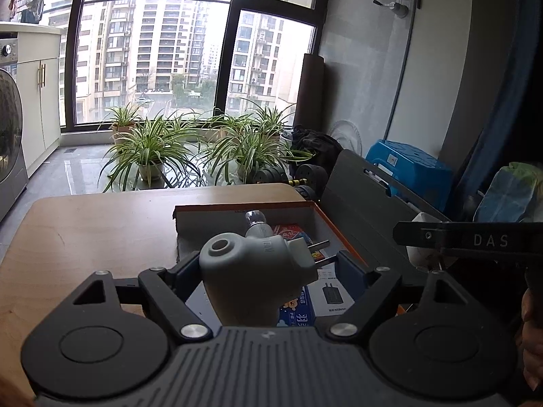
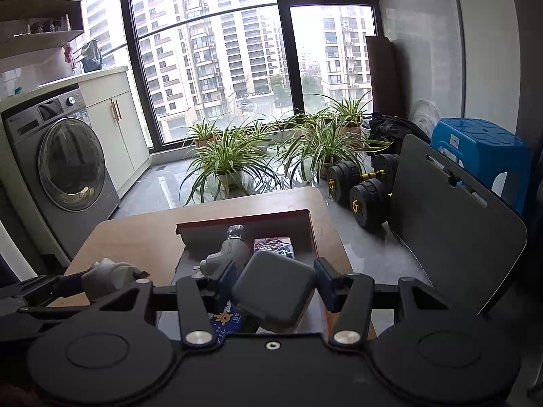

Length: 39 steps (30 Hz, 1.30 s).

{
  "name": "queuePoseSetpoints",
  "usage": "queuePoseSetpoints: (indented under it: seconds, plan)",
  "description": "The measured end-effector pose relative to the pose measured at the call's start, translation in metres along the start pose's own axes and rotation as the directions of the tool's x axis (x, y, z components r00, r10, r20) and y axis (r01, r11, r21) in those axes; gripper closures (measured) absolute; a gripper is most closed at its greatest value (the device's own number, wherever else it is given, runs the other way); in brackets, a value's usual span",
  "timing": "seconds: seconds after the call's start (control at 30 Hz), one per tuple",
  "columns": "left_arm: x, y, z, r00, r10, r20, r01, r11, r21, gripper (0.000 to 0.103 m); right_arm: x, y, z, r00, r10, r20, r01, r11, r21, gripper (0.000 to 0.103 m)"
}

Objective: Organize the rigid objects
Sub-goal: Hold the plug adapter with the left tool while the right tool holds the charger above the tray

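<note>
My left claw (image 1: 268, 264) is clamped on a pale grey plug adapter (image 1: 251, 271), its two metal pins pointing toward the right of the frame, held low in the centre above the open cardboard box (image 1: 244, 207) so it can drop in with the rest. My right claw (image 2: 271, 286) grips a dark grey rounded-square case (image 2: 275, 291), tilted on one corner, also low centre over that box. Inside lie a grey bottle-shaped gadget (image 2: 234, 251) and printed packets (image 1: 298, 312). The box sits on the wooden table (image 1: 85, 237), centre of both views
</note>
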<state>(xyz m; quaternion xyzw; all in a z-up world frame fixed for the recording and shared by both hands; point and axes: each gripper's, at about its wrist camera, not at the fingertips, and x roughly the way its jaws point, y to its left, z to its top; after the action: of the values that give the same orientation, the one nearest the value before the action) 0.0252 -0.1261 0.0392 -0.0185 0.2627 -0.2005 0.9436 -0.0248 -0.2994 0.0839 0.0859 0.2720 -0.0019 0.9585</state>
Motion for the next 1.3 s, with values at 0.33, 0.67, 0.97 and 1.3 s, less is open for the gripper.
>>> queuePoseSetpoints:
  seconds: [0.33,0.67,0.97,1.3]
  plan:
    - [0.002,-0.001,-0.001,1.0,0.008,-0.015,-0.008,1.0,0.003,0.017,0.007,0.003,0.002,1.0,0.015,-0.011,-0.015,1.0,-0.009,0.041]
    - [0.005,-0.003,-0.003,0.999,0.027,-0.043,-0.028,1.0,-0.012,0.017,0.012,0.003,0.002,1.0,0.022,-0.022,-0.022,1.0,-0.012,0.041]
    - [0.005,-0.01,-0.006,0.996,0.051,-0.078,-0.054,0.998,-0.039,0.017,0.011,0.003,0.003,1.0,0.021,-0.021,-0.022,1.0,-0.013,0.041]
    - [0.005,-0.015,-0.006,0.995,0.057,-0.083,-0.062,0.997,-0.051,0.017,0.013,0.005,0.002,0.999,0.026,-0.022,-0.026,1.0,-0.015,0.041]
